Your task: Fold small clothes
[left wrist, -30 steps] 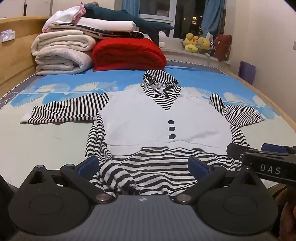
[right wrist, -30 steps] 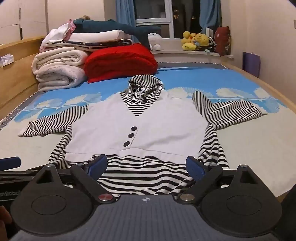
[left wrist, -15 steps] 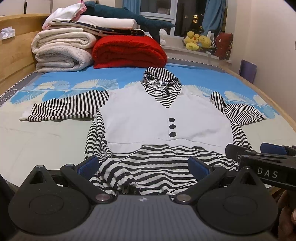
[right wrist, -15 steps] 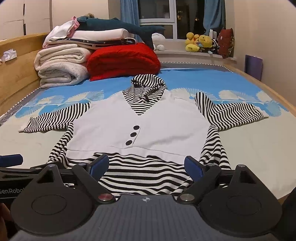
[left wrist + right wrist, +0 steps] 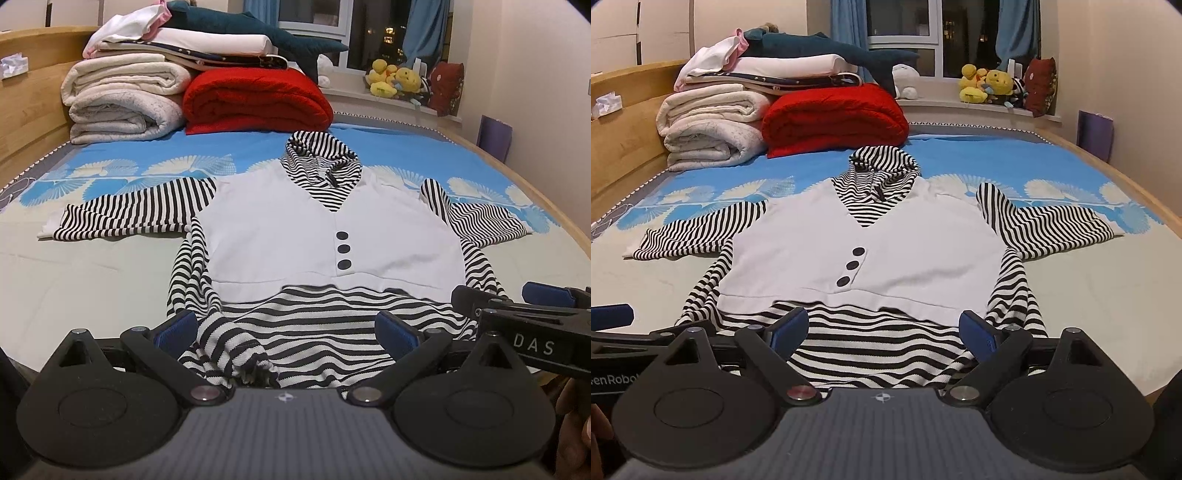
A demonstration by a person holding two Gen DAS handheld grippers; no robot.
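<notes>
Ahead, your two grippers, left [image 5: 284,328] and right [image 5: 882,328], gaped over one hoodie [image 5: 314,236]; four blankets [image 5: 255,99] lay beyond.

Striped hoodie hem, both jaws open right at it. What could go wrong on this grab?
1. The bunched hem in front of the left gripper may yield an uneven pinch, skewing the fold.
2. The right gripper could catch only the top layer of the hoodie.
3. The outspread sleeves may drag crooked.
</notes>
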